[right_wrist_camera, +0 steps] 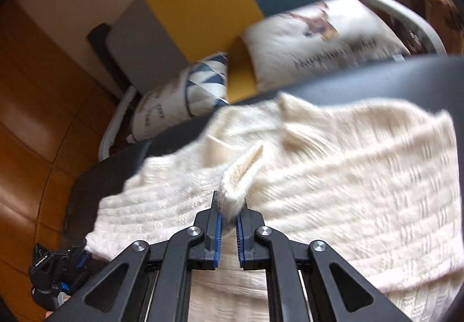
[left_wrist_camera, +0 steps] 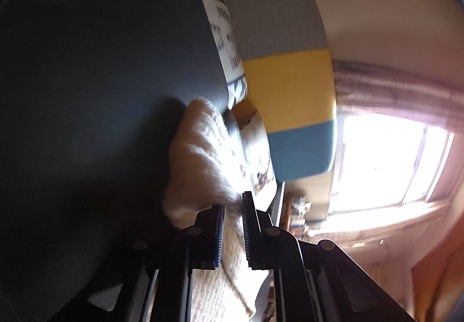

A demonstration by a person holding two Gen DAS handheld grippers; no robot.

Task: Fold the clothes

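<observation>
Right wrist view: the cream knit sweater [right_wrist_camera: 333,171] lies spread on the dark table [right_wrist_camera: 391,75], its length running off to the right, and the right gripper [right_wrist_camera: 229,207] pinches a raised ribbed edge of it, tilted downward from the near side. The left gripper [left_wrist_camera: 233,206], seen rolled sideways in its own view, is pressed onto another bunch of the same sweater [left_wrist_camera: 200,159] at the table [left_wrist_camera: 101,90] edge. I judge both hands are placed to carry the fabric across.

Cream knit sweater [right_wrist_camera: 333,165] spread on dark table [right_wrist_camera: 377,81], folds lifted.
</observation>
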